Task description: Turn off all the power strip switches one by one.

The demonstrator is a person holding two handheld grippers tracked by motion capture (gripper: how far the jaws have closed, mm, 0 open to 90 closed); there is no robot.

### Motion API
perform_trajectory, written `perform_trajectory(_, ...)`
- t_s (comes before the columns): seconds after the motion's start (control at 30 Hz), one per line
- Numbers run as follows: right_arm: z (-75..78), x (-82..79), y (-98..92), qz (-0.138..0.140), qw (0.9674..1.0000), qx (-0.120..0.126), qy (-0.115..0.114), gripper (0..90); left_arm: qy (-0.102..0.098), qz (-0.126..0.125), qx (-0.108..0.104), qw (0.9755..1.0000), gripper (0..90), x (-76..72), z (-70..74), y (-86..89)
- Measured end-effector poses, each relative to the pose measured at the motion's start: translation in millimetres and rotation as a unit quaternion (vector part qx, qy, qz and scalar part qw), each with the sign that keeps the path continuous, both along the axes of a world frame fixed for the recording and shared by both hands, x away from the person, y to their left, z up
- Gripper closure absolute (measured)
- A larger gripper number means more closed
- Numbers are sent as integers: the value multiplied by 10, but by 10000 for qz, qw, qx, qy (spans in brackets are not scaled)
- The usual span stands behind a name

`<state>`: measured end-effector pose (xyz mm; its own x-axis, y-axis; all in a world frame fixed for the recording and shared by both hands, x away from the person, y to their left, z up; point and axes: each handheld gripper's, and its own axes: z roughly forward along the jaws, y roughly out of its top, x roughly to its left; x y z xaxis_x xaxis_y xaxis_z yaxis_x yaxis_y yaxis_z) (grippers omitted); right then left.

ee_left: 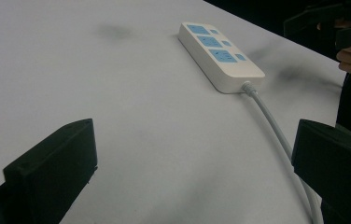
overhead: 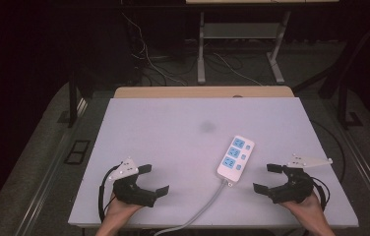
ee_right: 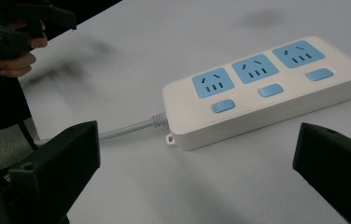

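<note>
Between grippers, power strip lengthwise, cord nearward

The power strip is white. It has three light blue squares with little dark slots, and three small light blue buttons beside them. Tiny red dots glow next to the buttons. Its cord is pale grey. The table top is a very light purple-white, with a dark grey smudge on it. The back edge of the table is tan. The left tongs and the right tongs are black, each with a whitish plate on top.
</note>
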<state>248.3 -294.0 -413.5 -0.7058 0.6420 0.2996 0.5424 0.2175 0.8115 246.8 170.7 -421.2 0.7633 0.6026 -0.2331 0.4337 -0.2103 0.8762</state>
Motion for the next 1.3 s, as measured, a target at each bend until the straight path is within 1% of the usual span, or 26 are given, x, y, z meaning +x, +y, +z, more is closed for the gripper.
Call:
perform_trajectory(0.23, 14, -2, -12, -22, 10000, -31, -5, 5, 14, 44, -12, 10000, 0, 1, -5, 14)
perform_trajectory(0.5, 67, -12, -11, -56, 9998, -159, -51, 5, 23, 77, 10, 10000, 0, 17, -11, 36)
perform_trajectory(0.7, 95, 4, -14, -67, 9995, -291, 50, 5, 30, 74, 2, 10000, 0, 20, -14, 37)
perform_trajectory(0.77, 110, 15, -14, -71, 9995, -298, 91, 5, 43, 71, -12, 10000, 0, 26, -16, 40)
perform_trajectory(0.83, 127, 27, -12, -48, 9994, -328, 108, 5, 40, 78, -13, 10000, 0, 31, -18, 39)
perform_trajectory(1.0, 202, 75, 6, 45, 9986, -513, 137, 5, 42, 75, 2, 10000, 0, 33, -21, 36)
perform_trajectory(1.3, 306, 195, 33, 205, 9974, -655, 232, 5, 58, 55, 11, 10000, 0, 35, -30, 16)
